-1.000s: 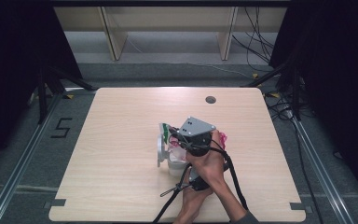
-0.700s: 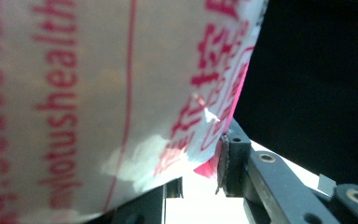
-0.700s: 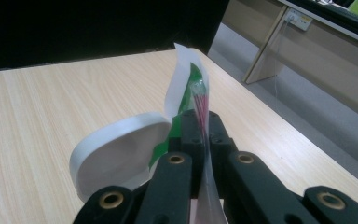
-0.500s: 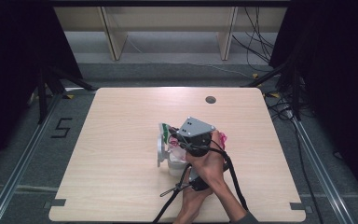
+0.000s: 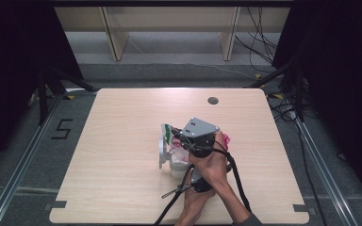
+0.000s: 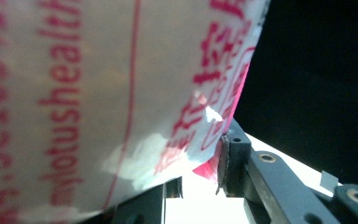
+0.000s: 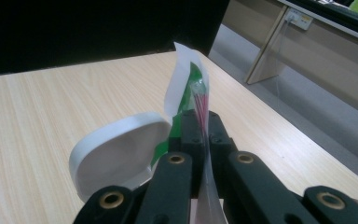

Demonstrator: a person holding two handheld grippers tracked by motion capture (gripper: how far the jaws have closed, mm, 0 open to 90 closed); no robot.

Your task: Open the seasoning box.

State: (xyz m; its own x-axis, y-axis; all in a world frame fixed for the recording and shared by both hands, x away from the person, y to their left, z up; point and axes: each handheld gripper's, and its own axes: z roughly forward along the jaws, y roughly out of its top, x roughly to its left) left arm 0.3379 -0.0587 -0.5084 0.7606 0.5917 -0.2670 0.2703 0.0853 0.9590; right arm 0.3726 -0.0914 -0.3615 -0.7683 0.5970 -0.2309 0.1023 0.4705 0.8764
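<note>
A white tub [image 5: 177, 167] with red lettering stands near the table's middle, its round flip lid [image 5: 162, 147] swung open to the left. My left gripper [image 5: 188, 173] comes in from the near side and is shut on the tub; in the left gripper view the printed wrap [image 6: 98, 93] sits between the jaws and the right pad [image 6: 223, 161] presses its edge. My right gripper [image 5: 176, 138], with its grey plate [image 5: 200, 127] on top, sits above the tub and is shut on a thin sheet [image 7: 189, 81] printed green and pink, which stands up beside the lid [image 7: 116, 154].
A pink packet [image 5: 226, 139] lies just right of the grippers. A dark round hole [image 5: 212, 100] sits in the tabletop [image 5: 122, 122] near the far edge. Cables [image 5: 238, 179] trail from the grippers toward the near edge. Shelving legs [image 5: 228, 37] stand beyond the table.
</note>
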